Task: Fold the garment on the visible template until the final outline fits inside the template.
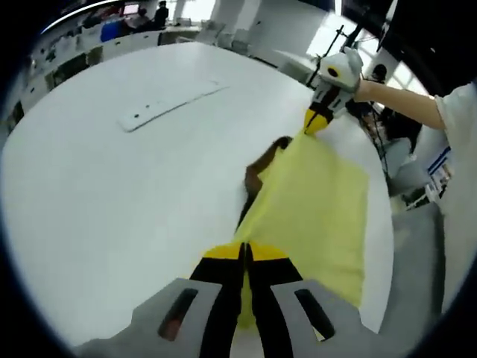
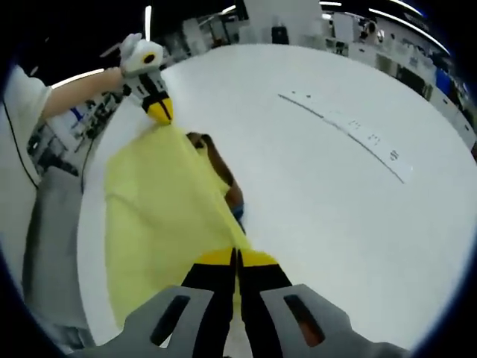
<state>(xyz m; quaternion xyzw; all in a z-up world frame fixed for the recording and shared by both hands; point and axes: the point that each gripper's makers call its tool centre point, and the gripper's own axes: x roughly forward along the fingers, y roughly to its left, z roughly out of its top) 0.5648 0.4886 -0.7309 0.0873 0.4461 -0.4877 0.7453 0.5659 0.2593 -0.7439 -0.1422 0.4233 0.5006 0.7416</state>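
Note:
A yellow garment hangs stretched between my two grippers, just above the white table. My left gripper is shut on one corner of it. In the same view my right gripper pinches the far corner. A dark brown part of the garment shows beside the yellow cloth. In the right gripper view the yellow garment runs from my right gripper, shut on its near corner, up to my left gripper. A long white strip with dark marks lies flat farther off on the table.
The white strip lies across the table's far side in the right gripper view. The table edge runs close beside the garment, with grey floor beyond. A person's forearm holds the far gripper. Desks and chairs stand behind the table.

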